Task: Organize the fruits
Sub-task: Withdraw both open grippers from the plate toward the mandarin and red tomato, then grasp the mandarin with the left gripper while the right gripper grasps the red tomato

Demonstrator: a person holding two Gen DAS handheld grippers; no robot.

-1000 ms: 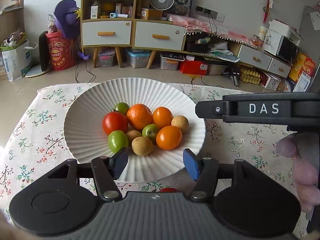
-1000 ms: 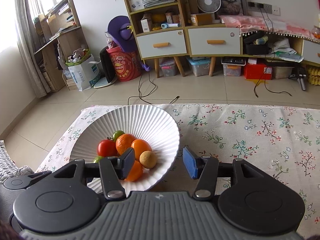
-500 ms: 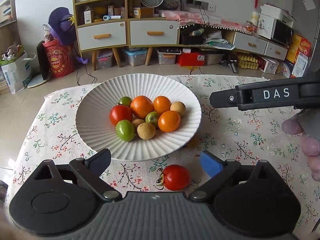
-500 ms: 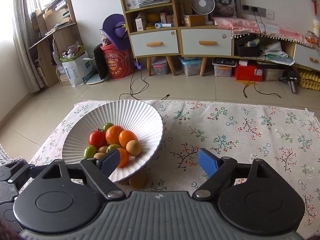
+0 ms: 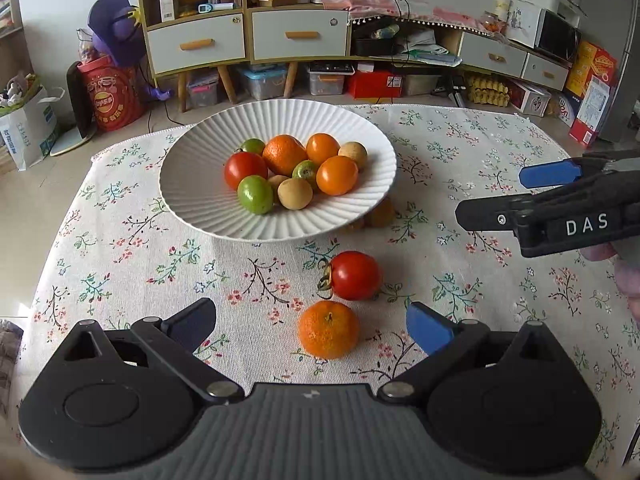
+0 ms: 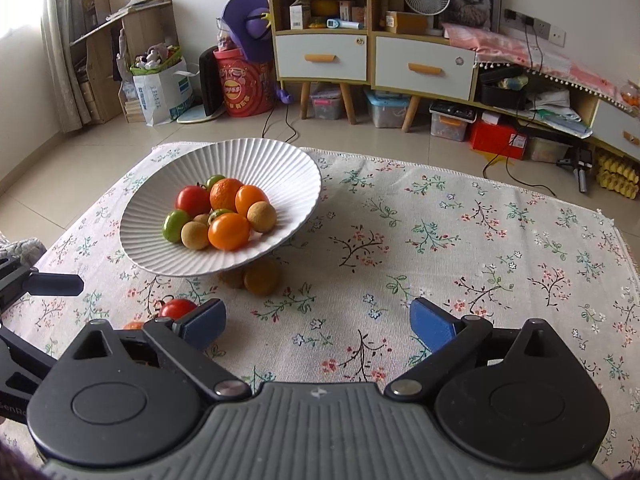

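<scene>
Left gripper point(image 5: 311, 326) jaws were wide apart, empty. The mandarin point(image 5: 328, 329) lay on the floral tablecloth point(image 5: 120, 248) dead ahead between the fingers, nearly centred, so left was the nearer tool. No long axis to speak of: round, stem dimple up, pebbled orange skin. The loose tomato point(image 5: 355, 275) sat just beyond it, close but apparently not touching. Right gripper point(image 6: 317, 323) was also spread open, holding nothing, aimed at bare cloth. The ribbed white bowl point(image 5: 192, 200) beyond held the rest of the fruit.
</scene>
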